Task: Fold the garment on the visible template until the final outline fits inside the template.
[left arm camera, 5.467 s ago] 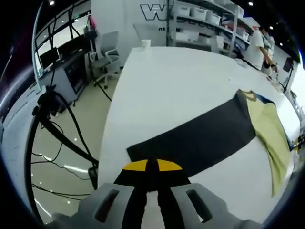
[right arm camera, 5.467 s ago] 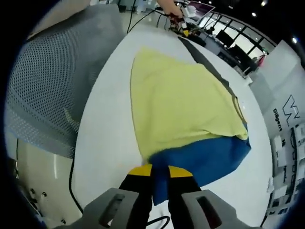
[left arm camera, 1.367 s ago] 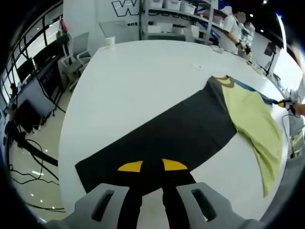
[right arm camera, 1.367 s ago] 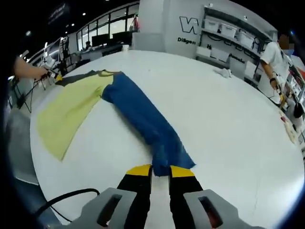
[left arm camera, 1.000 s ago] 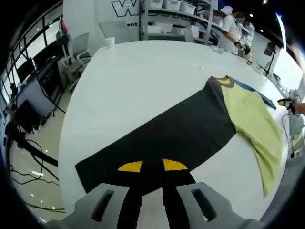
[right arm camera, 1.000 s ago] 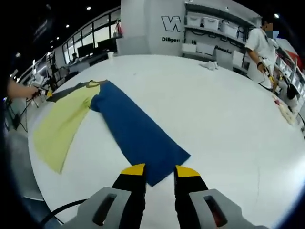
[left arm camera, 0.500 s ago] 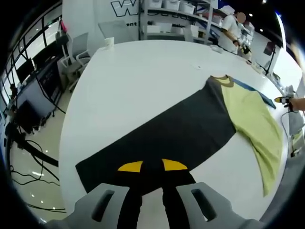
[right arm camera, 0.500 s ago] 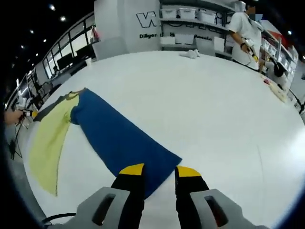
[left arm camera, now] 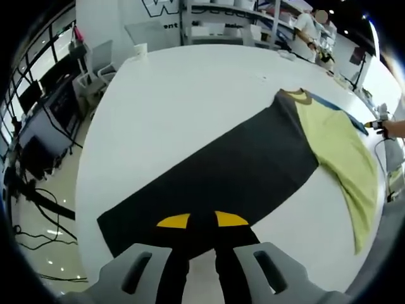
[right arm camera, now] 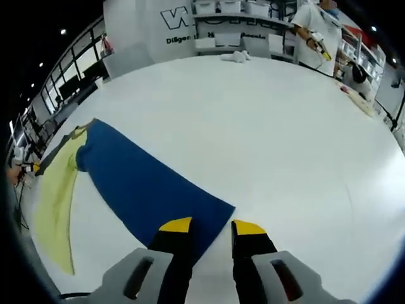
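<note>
Right gripper (right arm camera: 211, 229) jaws parted over blue sleeve (right arm camera: 149, 187) end, apparently not gripping; garment flat on white table (right arm camera: 285, 145).

The right gripper (right arm camera: 211, 229) has let go of the blue sleeve (right arm camera: 149, 187), jaws now parted above its end at 6 o'clock; the sleeve has been spread flat.

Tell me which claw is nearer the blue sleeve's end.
Right. The right claw sits open at the blue sleeve end. The left claw is shut on the dark grey sleeve, across the garment.
</note>
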